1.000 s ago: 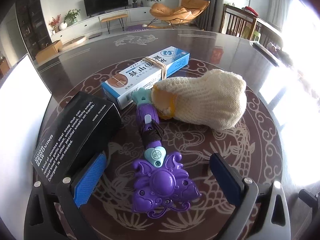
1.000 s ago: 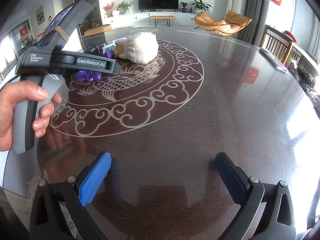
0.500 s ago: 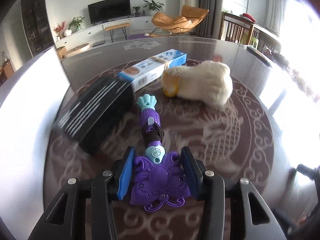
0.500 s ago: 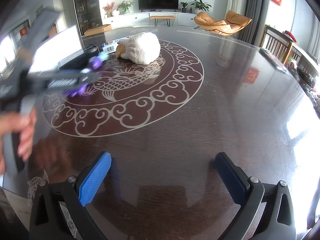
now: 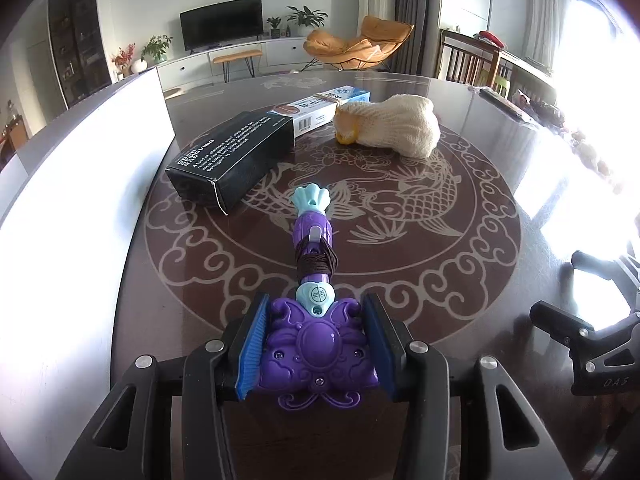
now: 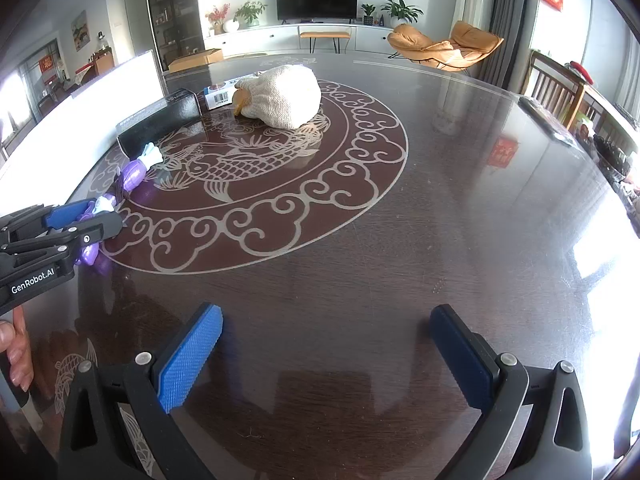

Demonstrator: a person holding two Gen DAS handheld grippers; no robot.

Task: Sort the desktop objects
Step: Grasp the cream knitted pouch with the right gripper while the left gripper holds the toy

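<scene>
My left tool (image 5: 316, 344) pinches the wide butterfly-shaped head of the purple toy wand (image 5: 314, 260) between both blue pads, near the desk (image 6: 460, 220) edge closest to me; its handle points away over the carp inlay, shell tip free of everything. Ahead and left lies the black box (image 5: 236, 152), its far end touching the blue-and-white carton (image 5: 320, 108), with the knitted cream pouch (image 5: 392, 128) just beside the carton's right side. A white board (image 5: 80, 168) stands along the left rim. My right tool (image 6: 324, 356) hangs spread wide and holds nothing, over bare dark wood with open desk all the way right.
</scene>
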